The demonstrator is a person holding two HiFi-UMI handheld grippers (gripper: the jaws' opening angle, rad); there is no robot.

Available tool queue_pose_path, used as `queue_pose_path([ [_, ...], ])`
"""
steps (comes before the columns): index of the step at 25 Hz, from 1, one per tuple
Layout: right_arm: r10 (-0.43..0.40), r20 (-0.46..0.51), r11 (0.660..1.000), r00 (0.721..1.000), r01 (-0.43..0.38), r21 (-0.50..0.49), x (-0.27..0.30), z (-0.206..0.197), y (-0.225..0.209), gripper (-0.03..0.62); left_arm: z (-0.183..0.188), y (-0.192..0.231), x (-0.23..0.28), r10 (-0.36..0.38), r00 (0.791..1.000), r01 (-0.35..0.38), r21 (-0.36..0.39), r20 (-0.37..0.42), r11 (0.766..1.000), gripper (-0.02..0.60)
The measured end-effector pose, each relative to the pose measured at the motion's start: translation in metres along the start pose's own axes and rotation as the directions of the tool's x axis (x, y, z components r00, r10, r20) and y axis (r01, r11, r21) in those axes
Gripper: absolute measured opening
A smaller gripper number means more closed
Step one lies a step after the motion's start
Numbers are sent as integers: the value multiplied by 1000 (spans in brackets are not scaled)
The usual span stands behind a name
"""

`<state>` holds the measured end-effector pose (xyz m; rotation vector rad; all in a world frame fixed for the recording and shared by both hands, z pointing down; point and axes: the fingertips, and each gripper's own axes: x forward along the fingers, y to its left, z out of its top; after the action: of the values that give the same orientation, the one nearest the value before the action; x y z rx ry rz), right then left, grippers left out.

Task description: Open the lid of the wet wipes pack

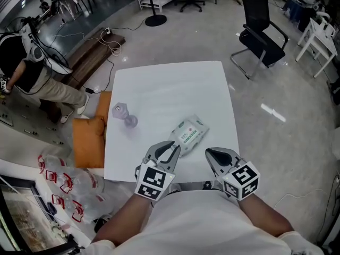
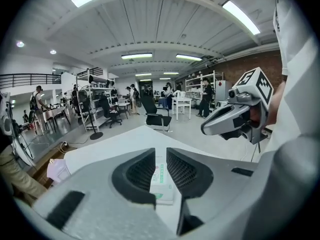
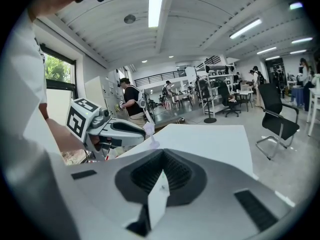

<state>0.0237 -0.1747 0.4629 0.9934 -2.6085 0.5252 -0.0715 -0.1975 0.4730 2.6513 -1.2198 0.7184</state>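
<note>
The wet wipes pack (image 1: pixel 189 132), white with green print, lies flat and askew near the front of the white table (image 1: pixel 164 89). My left gripper (image 1: pixel 172 147) is open at the pack's near left end. In the left gripper view the pack (image 2: pixel 162 181) shows through the gap between the jaws of that gripper (image 2: pixel 160 154), and the pads do not press on it. My right gripper (image 1: pixel 209 152) hovers to the right of the pack, apart from it, over the table's front edge. Its jaws (image 3: pixel 162 156) meet at the tips with nothing held.
A small lavender object (image 1: pixel 125 116) stands on the table's left side. An orange cushion (image 1: pixel 88 140) and plastic bags (image 1: pixel 66 187) lie on the floor to the left. A black chair (image 1: pixel 260 33) stands beyond the far right corner. A person (image 1: pixel 24 62) works at far left.
</note>
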Motion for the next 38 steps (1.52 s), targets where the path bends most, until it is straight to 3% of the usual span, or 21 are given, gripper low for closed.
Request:
queue_pose_path([
  [5, -18, -8, 1000, 1000, 18, 15, -4, -7, -5, 6, -4, -1, 12, -14, 1000, 15, 28, -23, 1000, 74],
  [9, -34, -10, 999, 999, 34, 27, -8, -12, -10, 6, -23, -6, 39, -24, 995, 33, 86, -102, 996, 77],
  [12, -43, -21, 999, 999, 44, 33, -11, -19, -15, 6, -41, -11, 67, -38, 984, 61, 128, -176, 990, 84],
  [22, -30, -46, 997, 998, 33, 75, -10, -39, -24, 6, -102, -22, 145, -36, 934, 99, 160, -354, 982, 83],
  [38, -20, -70, 992, 997, 28, 122, -6, -49, -44, 6, -130, -27, 178, 3, 898, 86, 181, -441, 980, 121],
])
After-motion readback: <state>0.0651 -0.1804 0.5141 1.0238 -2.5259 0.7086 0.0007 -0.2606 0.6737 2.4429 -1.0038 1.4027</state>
